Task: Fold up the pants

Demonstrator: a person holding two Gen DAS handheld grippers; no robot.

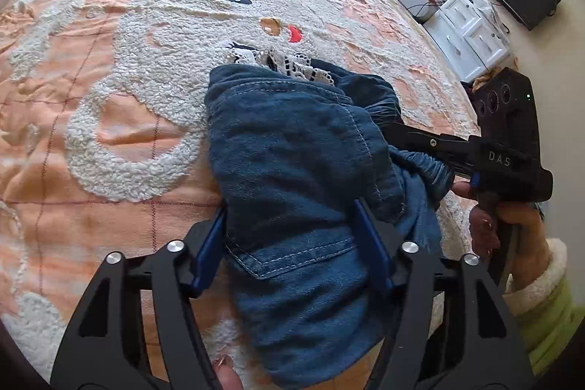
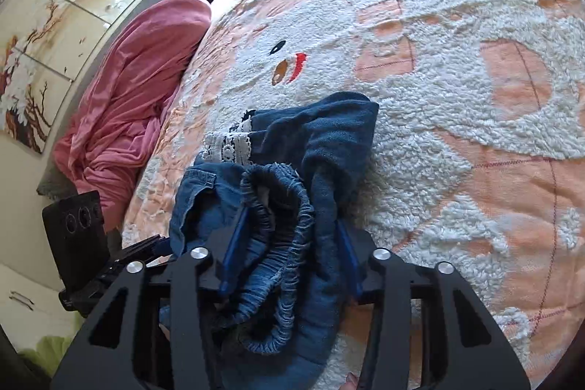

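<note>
Left wrist view gives us the bed [image 1: 109, 170] first, covered by a peach blanket [image 1: 55, 225] with a fluffy white animal figure [image 1: 175, 35] stitched into it. We see the pants [image 1: 292, 170], blue denim, lying bunched in a heap on the blanket over the lower part of that figure, with white lace trim [image 1: 292, 64] showing at the far end. Our left claw [image 1: 292, 243] sits with its blue pads either side of the denim near a pocket [image 1: 292, 258], pads touching the cloth, so it is grasping the pants. Our right claw [image 1: 413, 141] comes in from the right side and is buried in the gathered waistband [image 1: 424, 167]; a hand [image 1: 512, 218] in a green sleeve holds its handle.

In the right wrist view, the right claw [image 2: 289, 254] has its pads around the elastic waistband [image 2: 278, 243] and a fold of denim, clenched on the pants [image 2: 321, 148]. The lace [image 2: 230, 145] lies beyond. A pink cloth [image 2: 139, 105] is heaped beside the bed [image 2: 475, 61] on the left, below a flower painting [image 2: 33, 68]. The left claw's body [image 2: 76, 229] shows at the left edge.
</note>
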